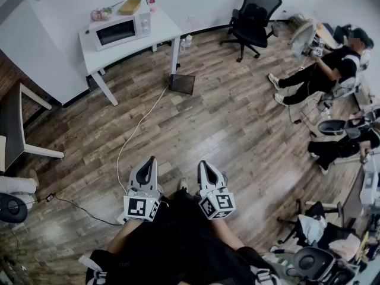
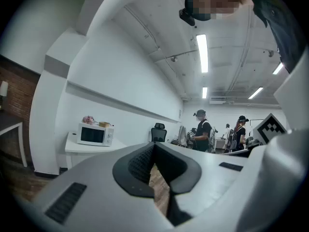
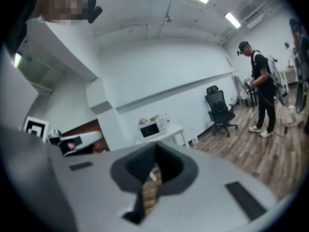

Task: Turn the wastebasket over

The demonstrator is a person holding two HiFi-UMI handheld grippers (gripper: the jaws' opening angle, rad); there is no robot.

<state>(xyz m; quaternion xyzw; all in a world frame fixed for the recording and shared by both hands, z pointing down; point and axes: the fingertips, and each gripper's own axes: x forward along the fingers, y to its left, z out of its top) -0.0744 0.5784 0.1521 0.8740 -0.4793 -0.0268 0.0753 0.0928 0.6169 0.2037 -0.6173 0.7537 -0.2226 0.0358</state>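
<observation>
Your left gripper (image 1: 149, 162) and right gripper (image 1: 205, 165) sit side by side low in the head view, just in front of your torso. Both point toward 12 o'clock across the wooden floor (image 1: 225, 123). Their marker cubes face the camera, and your forearms run back toward 6 o'clock. The left one lies level; the right one dips a little.

In the left gripper view, the left gripper (image 2: 153, 151) has its jaws closed tip to tip. They hold nothing, and only a sliver of floorboard shows through the hollow behind the tips. In the right gripper view, the right gripper (image 3: 155, 152) is the same: jaws pressed together and empty.

The dark, square-mouthed thing that looks like the wastebasket (image 1: 181, 84) stands on the floor at about 12 o'clock from your grippers, well apart from them. It is just beside the near leg of the white table (image 1: 163, 25), and I cannot tell its detail at this range. The table carries a microwave (image 1: 119, 29). A pale cable (image 1: 134, 136) runs over the floor from the wastebasket toward your left gripper. An office chair (image 1: 255, 10) stands at 1 o'clock.
</observation>
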